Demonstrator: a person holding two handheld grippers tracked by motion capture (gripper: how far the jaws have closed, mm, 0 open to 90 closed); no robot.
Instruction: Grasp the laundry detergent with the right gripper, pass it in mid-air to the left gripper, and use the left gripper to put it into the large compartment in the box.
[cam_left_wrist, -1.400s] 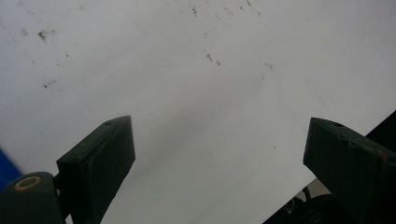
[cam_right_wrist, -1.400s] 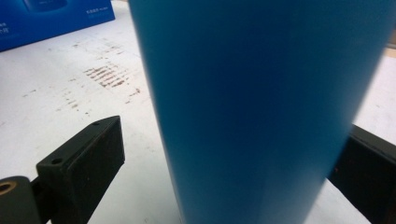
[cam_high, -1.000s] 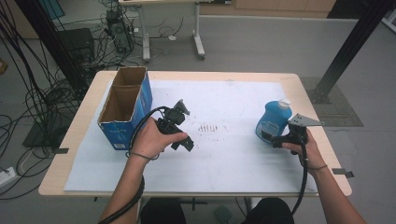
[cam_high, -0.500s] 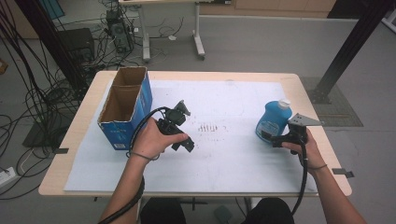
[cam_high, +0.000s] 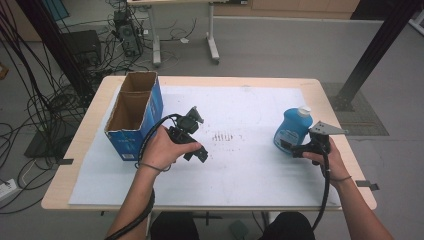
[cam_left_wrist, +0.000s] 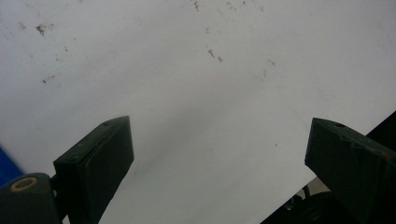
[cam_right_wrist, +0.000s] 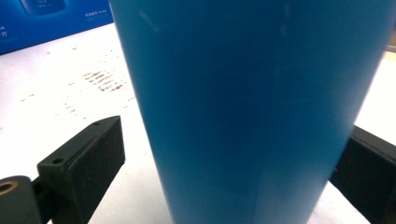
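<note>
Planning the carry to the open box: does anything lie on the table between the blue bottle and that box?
Yes: the left tool, open in the person's hand, hangs over the white sheet between the blue bottle and the cardboard box.

The blue bottle (cam_high: 292, 131) stood upright on the white sheet covering the worktop (cam_high: 260, 195), close to the right edge and roughly midway between the near and far edges. It was a squat plastic bottle with a rounded shoulder, a short white cap on top and a darker label low on the side facing the near edge. In the right gripper view its smooth blue wall (cam_right_wrist: 252, 107) rose straight and filled the middle, its base resting flat on the sheet.
</note>
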